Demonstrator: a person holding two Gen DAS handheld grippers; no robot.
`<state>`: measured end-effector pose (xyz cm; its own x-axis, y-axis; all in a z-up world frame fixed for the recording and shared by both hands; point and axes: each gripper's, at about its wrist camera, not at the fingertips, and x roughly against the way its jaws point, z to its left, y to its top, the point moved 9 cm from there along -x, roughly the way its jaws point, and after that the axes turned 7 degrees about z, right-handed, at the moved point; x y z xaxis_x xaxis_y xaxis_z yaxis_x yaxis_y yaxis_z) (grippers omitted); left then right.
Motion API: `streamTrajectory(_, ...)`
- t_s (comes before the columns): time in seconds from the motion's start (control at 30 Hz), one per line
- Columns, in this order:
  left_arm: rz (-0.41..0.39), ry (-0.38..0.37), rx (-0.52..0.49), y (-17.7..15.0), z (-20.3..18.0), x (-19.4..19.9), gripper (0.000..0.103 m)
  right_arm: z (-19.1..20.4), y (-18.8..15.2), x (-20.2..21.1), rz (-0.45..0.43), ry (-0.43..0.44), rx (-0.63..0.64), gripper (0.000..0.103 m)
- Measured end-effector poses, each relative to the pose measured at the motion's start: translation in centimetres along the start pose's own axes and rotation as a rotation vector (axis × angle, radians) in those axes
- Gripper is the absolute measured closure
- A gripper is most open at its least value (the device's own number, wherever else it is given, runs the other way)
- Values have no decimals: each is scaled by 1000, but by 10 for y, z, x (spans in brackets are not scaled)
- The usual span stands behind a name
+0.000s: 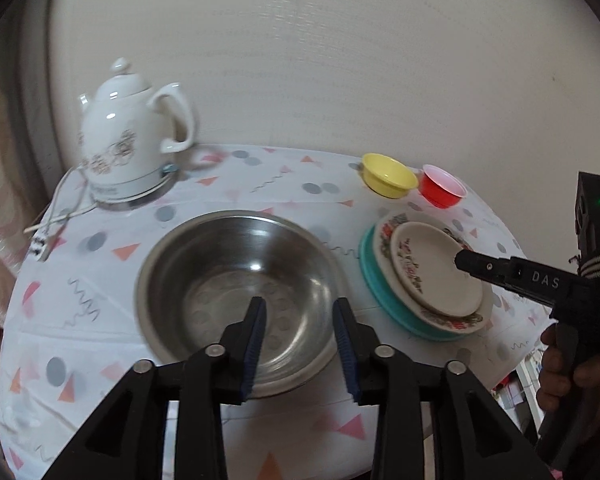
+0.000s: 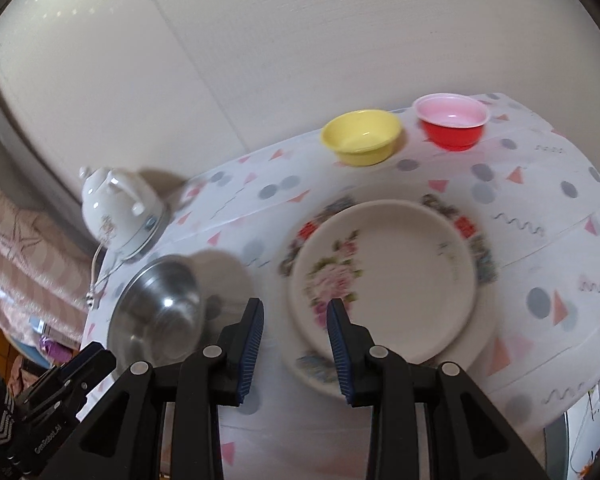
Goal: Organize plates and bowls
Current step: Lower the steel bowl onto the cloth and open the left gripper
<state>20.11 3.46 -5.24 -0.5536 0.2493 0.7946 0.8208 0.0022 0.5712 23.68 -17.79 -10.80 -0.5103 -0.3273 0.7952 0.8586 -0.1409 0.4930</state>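
A steel bowl [image 1: 236, 280] sits in the middle of the round table; it also shows in the right wrist view [image 2: 160, 312]. My left gripper [image 1: 300, 320] is open and empty, hovering over the bowl's near side. A stack of plates stands to the right: a small floral plate [image 1: 432, 268] on a larger patterned plate [image 1: 384, 236] on a teal plate [image 1: 370, 276]. My right gripper [image 2: 296, 320] is open and empty above the near-left rim of the small plate [image 2: 400, 272]. A yellow bowl [image 2: 360, 136] and a red bowl [image 2: 452, 124] stand at the far edge.
A white ceramic kettle [image 1: 128, 136] on its base stands at the far left, its cord [image 1: 56, 216] trailing toward the table's left edge. The table wears a patterned cloth [image 1: 80, 320]. A wall is right behind the table. The right gripper's body [image 1: 540, 280] reaches over the plates.
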Motion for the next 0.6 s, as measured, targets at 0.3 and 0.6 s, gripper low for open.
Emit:
streamTrajectory(0.3,-10,24,-62,33,-43,-19,65,-39,36,1,-20,28,-29,70)
streamTrajectory(0.6,6,19,-69,60,-85,-51,62,-76,70,1,-25,41,-21,70)
